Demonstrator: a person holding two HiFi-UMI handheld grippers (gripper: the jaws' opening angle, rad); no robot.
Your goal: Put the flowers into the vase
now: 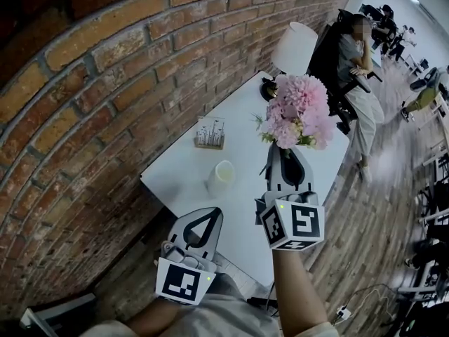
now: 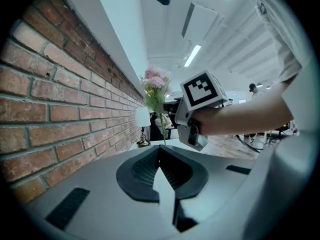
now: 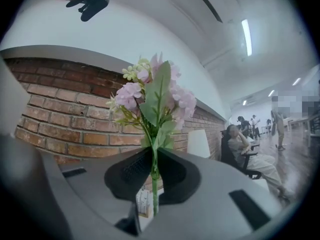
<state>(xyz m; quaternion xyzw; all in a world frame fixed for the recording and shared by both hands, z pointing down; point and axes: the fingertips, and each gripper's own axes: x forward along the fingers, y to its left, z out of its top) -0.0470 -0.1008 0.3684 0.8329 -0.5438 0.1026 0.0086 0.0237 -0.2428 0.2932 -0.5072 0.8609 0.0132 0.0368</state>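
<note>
The flowers, a small bunch of pink blooms with green leaves, are up in the air above the table, over its far half and toward the long edge that faces the room. They stand roughly upright and are not in the vase. Their thin green stem is pinched between the jaws of the right gripper, which are drawn in narrow on it, with the blooms rising just past the tips and the stem's end hanging below the pads. The vase, a plain white cylinder, stands upright on the table's near half, about midway between its two long edges and well apart from the flowers. The left gripper is held off the table's near end, pointing toward it, its jaws together at the tips with nothing between them. A small box sits just in from the wall-side edge, near the vase but not touching it. A lamp with a white shade stands at the far corner by the brick wall. Beyond the far end a person sits in a dark chair on the wooden floor.
</note>
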